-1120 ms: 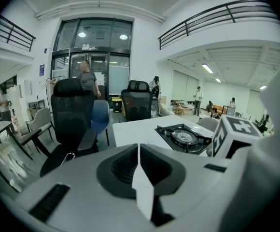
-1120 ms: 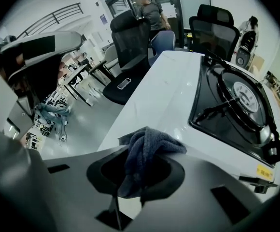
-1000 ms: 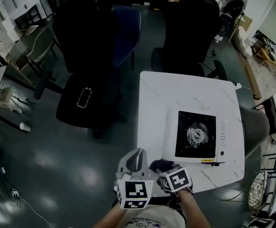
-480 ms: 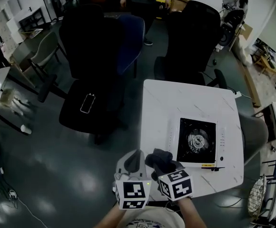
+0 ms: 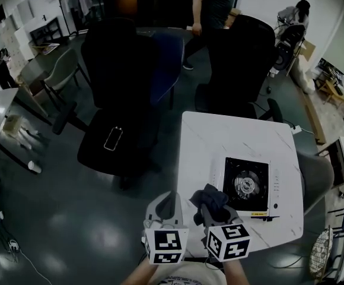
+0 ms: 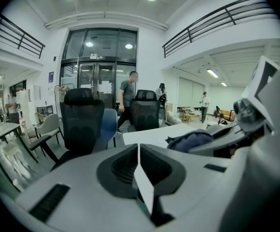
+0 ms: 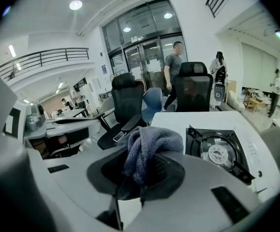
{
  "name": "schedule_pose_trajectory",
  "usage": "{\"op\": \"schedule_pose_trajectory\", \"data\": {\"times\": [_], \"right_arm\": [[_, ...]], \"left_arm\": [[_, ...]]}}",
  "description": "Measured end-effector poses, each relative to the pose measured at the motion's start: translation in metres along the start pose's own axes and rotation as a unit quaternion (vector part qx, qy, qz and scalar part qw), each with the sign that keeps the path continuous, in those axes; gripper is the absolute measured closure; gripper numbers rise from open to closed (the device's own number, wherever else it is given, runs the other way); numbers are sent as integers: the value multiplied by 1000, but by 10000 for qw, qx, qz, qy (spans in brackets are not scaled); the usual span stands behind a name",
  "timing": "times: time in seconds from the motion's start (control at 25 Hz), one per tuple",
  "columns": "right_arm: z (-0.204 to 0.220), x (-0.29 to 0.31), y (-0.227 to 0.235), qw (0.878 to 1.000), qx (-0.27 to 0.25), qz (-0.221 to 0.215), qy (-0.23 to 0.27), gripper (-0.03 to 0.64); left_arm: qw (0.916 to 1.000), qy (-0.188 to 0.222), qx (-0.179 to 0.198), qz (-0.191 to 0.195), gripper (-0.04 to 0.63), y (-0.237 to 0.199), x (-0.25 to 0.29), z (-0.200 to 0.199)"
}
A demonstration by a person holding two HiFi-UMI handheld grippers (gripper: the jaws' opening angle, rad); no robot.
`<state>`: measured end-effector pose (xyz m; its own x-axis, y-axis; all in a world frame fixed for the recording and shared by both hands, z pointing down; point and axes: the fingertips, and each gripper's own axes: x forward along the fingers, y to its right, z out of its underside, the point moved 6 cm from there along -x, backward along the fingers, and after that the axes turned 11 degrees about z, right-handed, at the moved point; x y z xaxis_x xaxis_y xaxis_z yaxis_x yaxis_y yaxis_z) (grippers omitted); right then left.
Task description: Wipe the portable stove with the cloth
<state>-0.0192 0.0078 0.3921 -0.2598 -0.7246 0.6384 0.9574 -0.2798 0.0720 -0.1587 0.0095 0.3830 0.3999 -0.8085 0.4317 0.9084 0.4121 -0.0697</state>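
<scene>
1 portable stove (image 5: 246, 184), 1 cloth (image 5: 210, 196), 2 grippers (left gripper (image 5: 171, 199), right gripper (image 5: 209, 209)), 1 white table (image 5: 231, 135), 2 black chairs (image 5: 118, 70), 1 phone (image 5: 112, 138).

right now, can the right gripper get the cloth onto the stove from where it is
Probably yes. The right gripper is shut on the cloth, and the portable stove sits just ahead to its right on the table, with nothing visible between them.
</scene>
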Motion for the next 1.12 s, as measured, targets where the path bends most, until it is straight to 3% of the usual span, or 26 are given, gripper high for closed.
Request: {"op": "schedule_pose_trajectory", "data": {"times": [0.2, 0.52, 0.92, 1.12], "right_arm": [[-1, -10, 8, 9990, 255, 243, 270, 540], [-8, -27, 10, 9978, 447, 273, 404, 540], [-5, -34, 13, 9976, 465, 315, 409, 540], [-4, -36, 15, 9976, 457, 328, 404, 540]], "left_arm": [[9999, 89, 55, 38, 574, 5, 0, -3], [9996, 168, 169, 155, 573, 12, -4, -13], [9991, 221, 278, 234, 573, 17, -6, -19], [9995, 170, 135, 220, 572, 21, -6, -11]]}}
